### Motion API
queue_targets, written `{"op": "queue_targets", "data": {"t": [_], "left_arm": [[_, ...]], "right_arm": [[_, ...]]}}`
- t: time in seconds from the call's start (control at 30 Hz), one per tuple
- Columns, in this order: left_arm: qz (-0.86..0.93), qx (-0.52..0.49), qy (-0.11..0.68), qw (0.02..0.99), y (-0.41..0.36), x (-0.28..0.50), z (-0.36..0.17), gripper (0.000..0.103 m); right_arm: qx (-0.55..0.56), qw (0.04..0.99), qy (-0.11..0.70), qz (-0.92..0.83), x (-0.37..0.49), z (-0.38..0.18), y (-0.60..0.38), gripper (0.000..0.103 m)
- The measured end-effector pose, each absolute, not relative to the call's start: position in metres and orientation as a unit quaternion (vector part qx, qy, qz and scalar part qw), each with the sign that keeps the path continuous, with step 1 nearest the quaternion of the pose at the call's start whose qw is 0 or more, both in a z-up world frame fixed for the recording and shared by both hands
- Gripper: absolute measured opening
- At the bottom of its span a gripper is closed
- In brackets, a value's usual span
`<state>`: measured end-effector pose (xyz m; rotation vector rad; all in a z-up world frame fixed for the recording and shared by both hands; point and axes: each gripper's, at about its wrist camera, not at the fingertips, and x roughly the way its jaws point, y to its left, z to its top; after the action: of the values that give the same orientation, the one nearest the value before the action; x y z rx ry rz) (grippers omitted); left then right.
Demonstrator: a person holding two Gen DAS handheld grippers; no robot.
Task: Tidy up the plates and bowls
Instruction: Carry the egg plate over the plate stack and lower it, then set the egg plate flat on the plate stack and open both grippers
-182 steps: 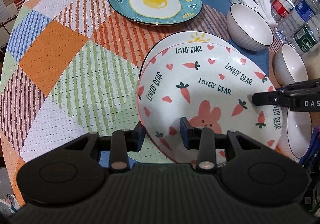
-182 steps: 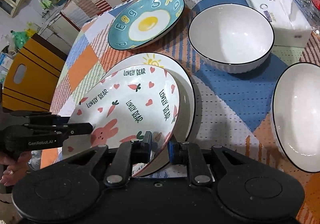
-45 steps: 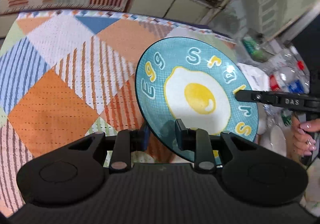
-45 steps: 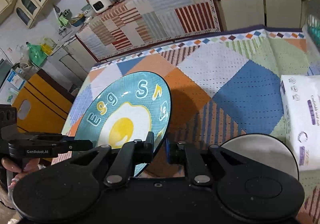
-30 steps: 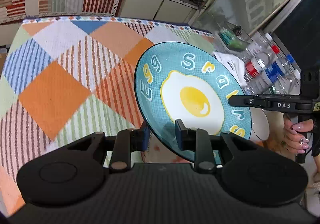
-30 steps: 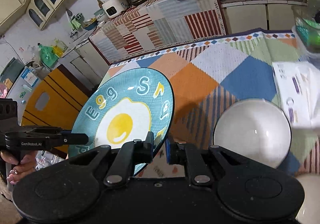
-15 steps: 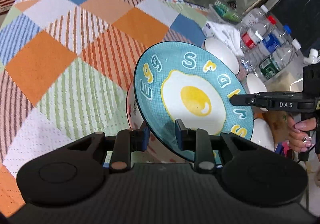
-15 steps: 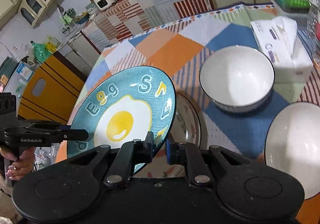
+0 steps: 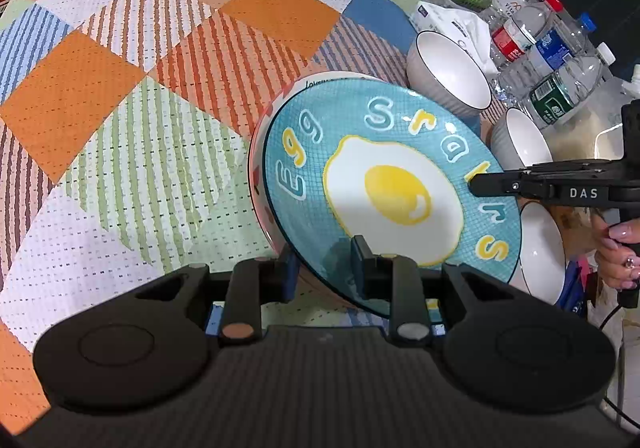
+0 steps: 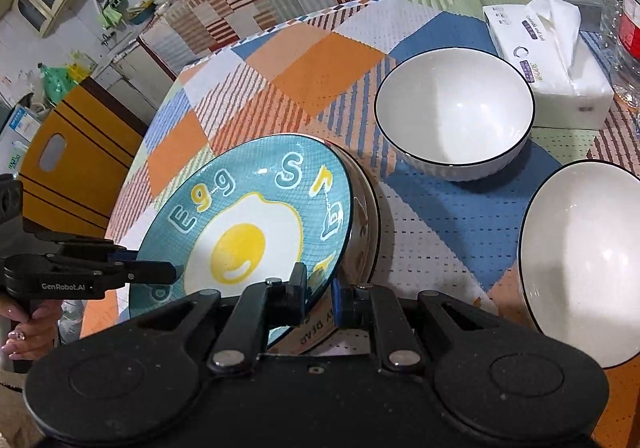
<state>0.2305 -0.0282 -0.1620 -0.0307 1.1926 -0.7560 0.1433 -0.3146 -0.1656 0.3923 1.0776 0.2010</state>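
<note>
Teal glaze with a fried-egg picture marks the plate [image 9: 394, 184] that both hand-held grippers carry, tilted, just above a stack of plates [image 10: 366, 224] on the tabletop [image 9: 120, 136]. The left hand-held gripper [image 9: 324, 266] is clenched on the plate's near rim, one finger above the glazed face and one beneath it. The right hand-held gripper [image 10: 320, 288] is clamped on the opposite rim in the same way; in the left wrist view its black fingers reach in from the right over the lettering. The teal plate's far edge sits lower, close over the white rim of the stack, though whether it touches cannot be told. A patchwork cloth of orange, blue, green and striped squares covers the tabletop. Three white bowls with dark rims stand to the right of the stack: one bowl [image 10: 454, 112] near a tissue pack [image 10: 548, 60], a second bowl [image 10: 580, 260] nearer the camera, and a third bowl [image 9: 540, 260] partly hidden behind the teal plate. Water bottles [image 9: 548, 48] cluster beyond the bowls. A person's hand [image 9: 620, 248] grips the right handle.
</note>
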Motion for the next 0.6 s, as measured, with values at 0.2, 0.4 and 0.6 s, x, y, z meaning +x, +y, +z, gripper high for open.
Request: {"op": "queue_targets", "data": {"t": [0.2, 0.4, 0.6], "left_arm": [[-0.343, -0.012, 0.557, 0.756, -0.029, 0.229, -0.160, 0.026], [-0.325, -0.015, 0.576, 0.750, -0.025, 0.233, -0.164, 0.026], [-0.307, -0.018, 0.595, 0.742, -0.031, 0.232, -0.172, 0.026]], "right_arm": [[0.170, 0.832, 0.522, 0.077, 0.146, -0.165, -0.305, 0.020], [0.140, 0.831, 0.534, 0.064, 0.153, -0.162, -0.289, 0.022], [0.025, 0.841, 0.539, 0.031, 0.150, -0.160, -0.254, 0.031]]}}
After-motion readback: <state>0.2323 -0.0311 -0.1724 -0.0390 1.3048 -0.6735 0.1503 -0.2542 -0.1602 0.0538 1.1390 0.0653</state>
